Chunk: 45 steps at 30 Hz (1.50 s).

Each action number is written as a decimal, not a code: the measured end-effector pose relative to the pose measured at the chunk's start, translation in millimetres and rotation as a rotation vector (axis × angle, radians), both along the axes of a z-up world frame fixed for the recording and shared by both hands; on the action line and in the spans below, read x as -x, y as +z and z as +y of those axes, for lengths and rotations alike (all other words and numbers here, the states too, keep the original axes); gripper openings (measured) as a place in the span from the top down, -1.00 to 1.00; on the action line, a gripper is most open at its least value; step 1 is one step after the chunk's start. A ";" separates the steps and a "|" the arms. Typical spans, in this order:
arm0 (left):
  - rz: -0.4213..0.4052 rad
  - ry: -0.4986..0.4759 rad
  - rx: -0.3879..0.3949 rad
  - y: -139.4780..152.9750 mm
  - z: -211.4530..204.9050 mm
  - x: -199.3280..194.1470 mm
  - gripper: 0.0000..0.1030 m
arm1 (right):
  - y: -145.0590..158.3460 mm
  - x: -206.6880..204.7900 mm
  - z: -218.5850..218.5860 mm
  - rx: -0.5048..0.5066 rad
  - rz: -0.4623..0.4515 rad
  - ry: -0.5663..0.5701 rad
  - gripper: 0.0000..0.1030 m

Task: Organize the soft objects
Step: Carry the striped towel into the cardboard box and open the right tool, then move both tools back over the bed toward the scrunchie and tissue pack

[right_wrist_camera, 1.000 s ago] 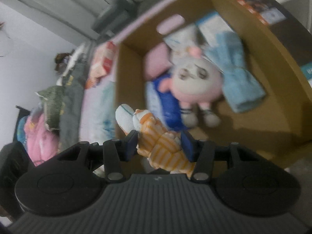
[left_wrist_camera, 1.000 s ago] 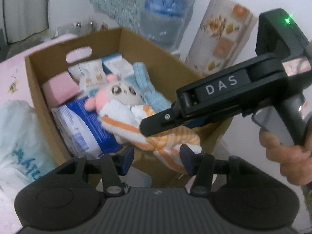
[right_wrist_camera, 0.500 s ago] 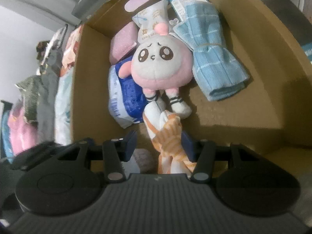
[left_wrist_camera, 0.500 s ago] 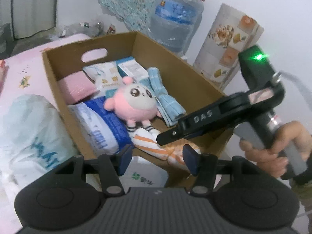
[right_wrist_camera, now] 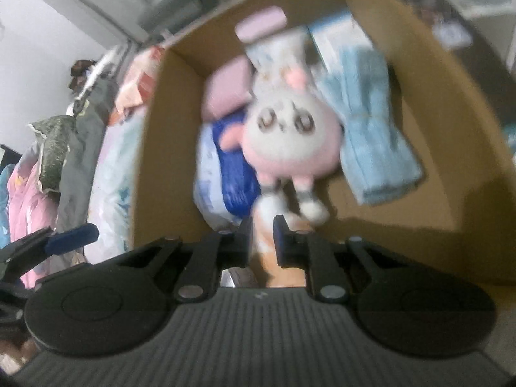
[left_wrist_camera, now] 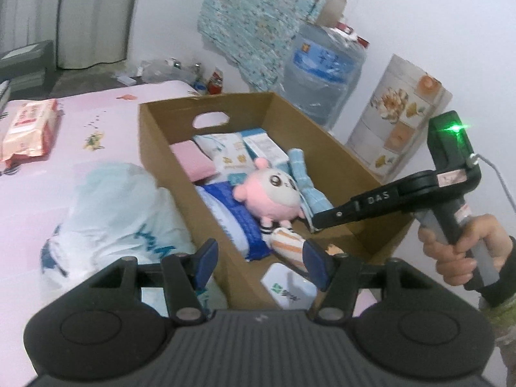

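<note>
Now my right gripper (right_wrist_camera: 262, 238) is pinched tight on the orange-striped cloth (right_wrist_camera: 267, 251) at the lower middle of its frame, over the cardboard box (left_wrist_camera: 335, 148). Above it lies the pink plush toy (left_wrist_camera: 277, 193). My left gripper (left_wrist_camera: 262, 262) stands partly open, holding nothing.

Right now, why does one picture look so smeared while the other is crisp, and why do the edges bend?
Right wrist view: motion blur smears the pink plush and blue towel; the gripper body stays sharp. Left wrist view: crisp on the cardboard box, with a green light flaring. Both views: fisheye lenses curve straight lines and darken the corners.
</note>
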<state>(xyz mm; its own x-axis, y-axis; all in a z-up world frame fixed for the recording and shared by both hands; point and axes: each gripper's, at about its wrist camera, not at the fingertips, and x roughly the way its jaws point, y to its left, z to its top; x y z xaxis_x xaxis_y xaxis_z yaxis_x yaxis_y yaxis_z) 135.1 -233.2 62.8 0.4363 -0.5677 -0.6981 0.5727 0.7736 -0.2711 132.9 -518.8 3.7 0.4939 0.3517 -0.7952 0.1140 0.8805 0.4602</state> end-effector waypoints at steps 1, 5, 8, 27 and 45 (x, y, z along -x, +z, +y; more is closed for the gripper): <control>-0.003 0.010 0.002 0.8 4.2 0.2 -0.16 | 0.9 -2.4 2.1 0.002 0.006 0.010 0.69; -0.010 0.046 0.016 1.4 21.5 2.4 -0.21 | -10.8 -17.2 8.7 0.033 0.098 0.033 -0.02; 0.002 0.075 0.033 -0.2 34.4 3.3 -0.21 | -25.4 -26.9 17.2 0.104 0.160 0.099 -0.47; 0.040 0.193 0.069 -11.8 78.5 -4.9 -0.21 | -48.1 -44.3 47.6 0.192 0.146 0.178 0.18; -0.069 0.362 -0.079 -23.6 155.5 55.4 -0.42 | 45.0 11.9 76.8 -0.006 -0.151 0.038 -0.55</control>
